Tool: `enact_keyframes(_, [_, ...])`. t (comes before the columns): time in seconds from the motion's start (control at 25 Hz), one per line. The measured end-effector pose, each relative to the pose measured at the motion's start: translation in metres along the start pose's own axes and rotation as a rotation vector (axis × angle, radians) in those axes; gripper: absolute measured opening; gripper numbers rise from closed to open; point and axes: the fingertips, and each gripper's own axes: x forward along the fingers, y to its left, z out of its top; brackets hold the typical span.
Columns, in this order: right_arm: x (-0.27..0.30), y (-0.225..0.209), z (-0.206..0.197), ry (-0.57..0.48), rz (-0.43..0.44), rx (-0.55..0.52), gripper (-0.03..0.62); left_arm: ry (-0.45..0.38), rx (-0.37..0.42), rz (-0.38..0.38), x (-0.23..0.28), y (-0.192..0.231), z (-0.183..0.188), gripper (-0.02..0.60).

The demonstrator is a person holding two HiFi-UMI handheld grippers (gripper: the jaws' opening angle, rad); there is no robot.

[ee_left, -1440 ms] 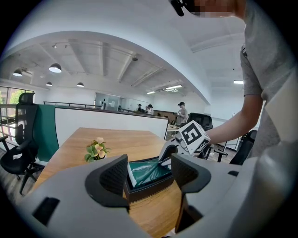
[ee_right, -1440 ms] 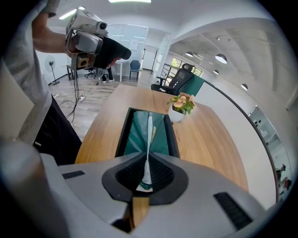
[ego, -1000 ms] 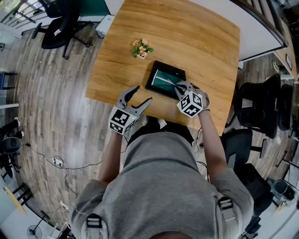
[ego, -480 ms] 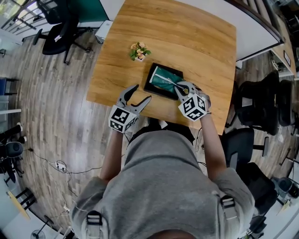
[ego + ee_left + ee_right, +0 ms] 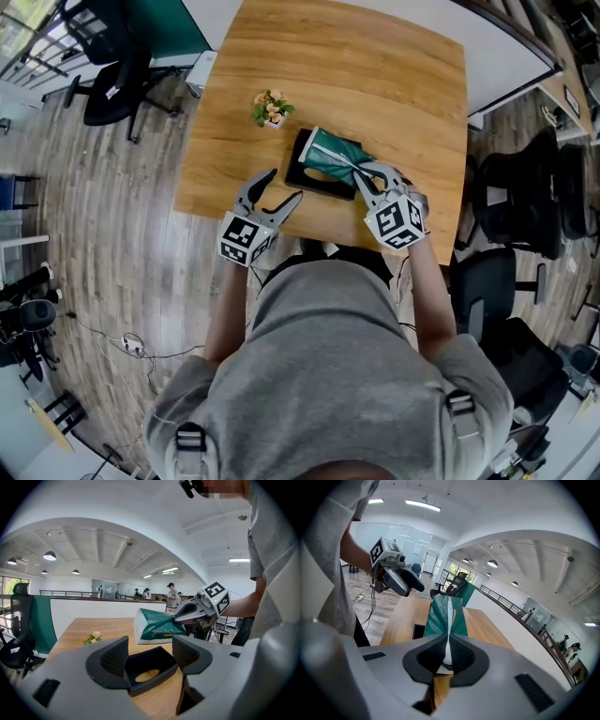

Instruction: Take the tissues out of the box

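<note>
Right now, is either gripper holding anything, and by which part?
The right gripper is shut on the green tissue pack, pinching the wrapper at its near end. The left gripper is open and holds nothing.

The left gripper is hovering with its jaws standing apart and empty. The right gripper is pinching the green tissue pack, its forearm reaching forward.
</note>
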Motion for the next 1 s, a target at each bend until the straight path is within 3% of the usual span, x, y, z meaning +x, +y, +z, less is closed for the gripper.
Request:
enact_keyframes(0.4, [-0.019,0.001,0.012,-0.105,0.006,0.054,0.012,0.000,0.000,-0.008,0.002,-0.006,0.002,0.307])
enact_keyframes(1.0, [-0.026,0.014,0.001,-0.133,-0.011,0.092,0.008,0.018,-0.001,-0.004,-0.003,-0.007,-0.007,0.305])
